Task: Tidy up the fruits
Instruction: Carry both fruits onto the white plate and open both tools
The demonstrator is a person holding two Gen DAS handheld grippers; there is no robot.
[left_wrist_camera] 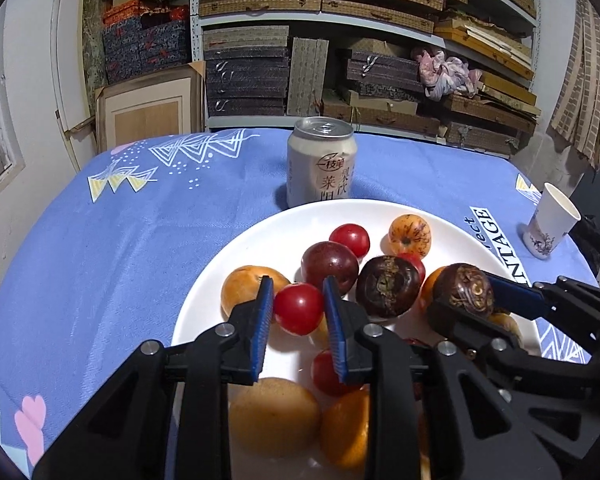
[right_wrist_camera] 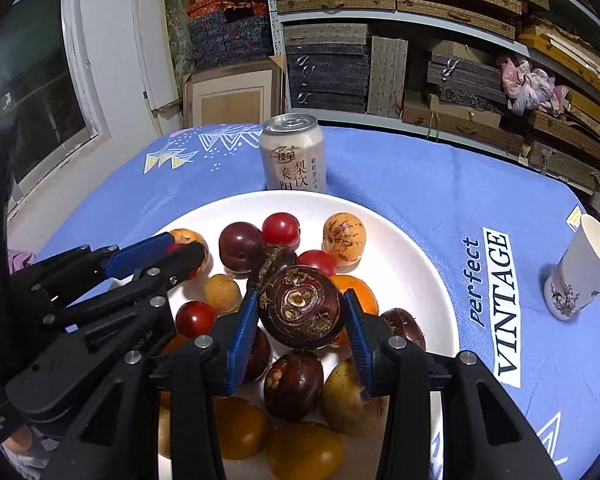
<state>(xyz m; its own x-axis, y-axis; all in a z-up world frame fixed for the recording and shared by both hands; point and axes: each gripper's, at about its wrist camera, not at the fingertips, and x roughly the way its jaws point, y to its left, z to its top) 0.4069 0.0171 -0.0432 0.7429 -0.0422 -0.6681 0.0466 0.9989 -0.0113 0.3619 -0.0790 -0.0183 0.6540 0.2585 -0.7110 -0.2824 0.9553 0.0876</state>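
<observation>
A white plate on the blue cloth holds several fruits: red cherry tomatoes, orange loquats, a dark plum and brown water chestnuts. My left gripper hovers over the plate's near left part, its blue pads shut on a cherry tomato. In the right wrist view my right gripper is shut on a dark brown water chestnut, held just above the pile. This gripper also shows at the right of the left wrist view, and the left gripper reaches in from the left.
A pale drink can stands just behind the plate. A paper cup stands near the table's right edge. Shelves stacked with boxes fill the back wall. Bare blue cloth lies to the left of the plate.
</observation>
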